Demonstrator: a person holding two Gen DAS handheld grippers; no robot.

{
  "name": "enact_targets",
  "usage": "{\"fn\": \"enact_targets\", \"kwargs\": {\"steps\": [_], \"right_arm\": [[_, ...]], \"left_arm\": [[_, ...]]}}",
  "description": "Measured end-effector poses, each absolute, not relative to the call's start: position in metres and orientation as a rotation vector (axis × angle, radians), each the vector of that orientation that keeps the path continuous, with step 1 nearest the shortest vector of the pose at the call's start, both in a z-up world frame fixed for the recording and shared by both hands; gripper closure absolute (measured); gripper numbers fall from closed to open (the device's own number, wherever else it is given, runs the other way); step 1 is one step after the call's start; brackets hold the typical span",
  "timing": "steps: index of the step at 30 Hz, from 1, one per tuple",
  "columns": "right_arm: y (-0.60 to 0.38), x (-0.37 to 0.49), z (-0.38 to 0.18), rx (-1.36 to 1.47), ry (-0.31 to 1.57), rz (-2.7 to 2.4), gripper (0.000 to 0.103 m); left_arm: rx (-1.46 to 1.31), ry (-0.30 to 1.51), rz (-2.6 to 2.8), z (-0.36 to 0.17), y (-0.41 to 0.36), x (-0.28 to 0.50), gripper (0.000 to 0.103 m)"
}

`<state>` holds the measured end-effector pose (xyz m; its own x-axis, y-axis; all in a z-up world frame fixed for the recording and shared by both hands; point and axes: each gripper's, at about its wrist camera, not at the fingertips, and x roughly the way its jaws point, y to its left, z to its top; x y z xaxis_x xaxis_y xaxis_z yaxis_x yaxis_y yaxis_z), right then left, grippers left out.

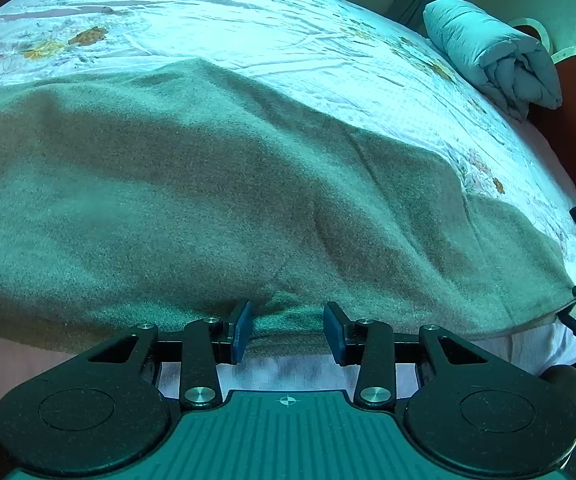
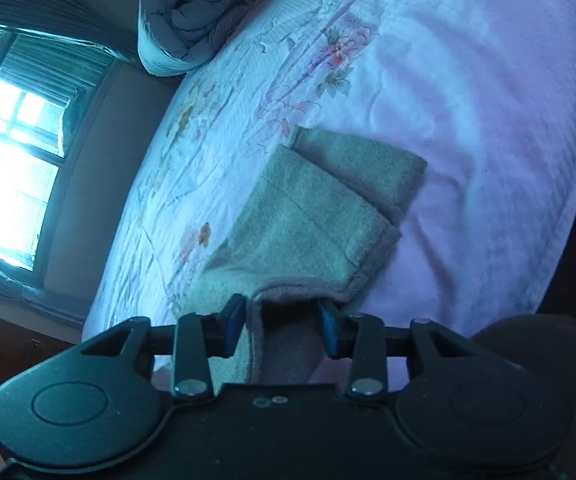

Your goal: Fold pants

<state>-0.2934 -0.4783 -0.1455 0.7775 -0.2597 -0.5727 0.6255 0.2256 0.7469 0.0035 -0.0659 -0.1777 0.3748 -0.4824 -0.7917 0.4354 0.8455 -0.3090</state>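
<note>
**A:** What carries the scene?

**B:** A bed (image 1: pixel 248 12) with a floral cover fills both views. The pants (image 1: pixel 216 184), grey-green fleece, lie across the middle band of the left view, long axis left to right. A rolled quilt (image 1: pixel 488 52) sits at upper right, well apart from them.

**A:** And in the right view?

**B:** The pants (image 2: pixel 308 216) run from bottom centre up toward the middle of the frame, two leg ends stacked and offset near centre.

**A:** Where do the tools stand?

**B:** The left gripper (image 1: pixel 288 328), at bottom centre, has its jaws apart astride the near hem; cloth lies between the pads, but no clamping shows. The right gripper (image 2: pixel 282 326) also stands apart, an edge of cloth passing between its jaws, pads not visibly pressing.

**A:** The deciding relation?

**B:** Probably this: each tool sits at a near edge and the cloth extends away from it, so a fold would carry that edge forward, up-frame.
</note>
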Motion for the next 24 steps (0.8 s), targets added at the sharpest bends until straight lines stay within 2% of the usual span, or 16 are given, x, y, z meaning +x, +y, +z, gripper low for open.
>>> {"fn": "enact_targets", "kwargs": {"steps": [5,9,13,16,22,24], "right_arm": [[-0.492,-0.304,-0.146,1.212,0.314,-0.699,0.068],[-0.504,-0.294,-0.143,1.164,0.363,-0.740,0.076],[-0.509,-0.292,-0.131,1.088,0.375,-0.806,0.074],[-0.518,-0.286,-0.121,0.923,0.447,-0.837,0.077],[-0.540,-0.258,-0.129,0.798,0.644,-0.628,0.074],[-0.545,-0.249,-0.129,0.720,0.694,-0.602,0.079]], "left_arm": [[-0.050,1.028,-0.589,-0.177,-0.067,0.003,0.061],[-0.050,1.026,-0.589,-0.177,-0.067,0.002,0.059],[-0.053,1.024,-0.591,-0.178,-0.067,0.002,0.059],[-0.051,1.024,-0.591,-0.178,-0.067,0.002,0.058],[-0.047,1.024,-0.588,-0.177,-0.068,0.001,0.058],[-0.046,1.024,-0.587,-0.177,-0.069,0.001,0.057]]}}
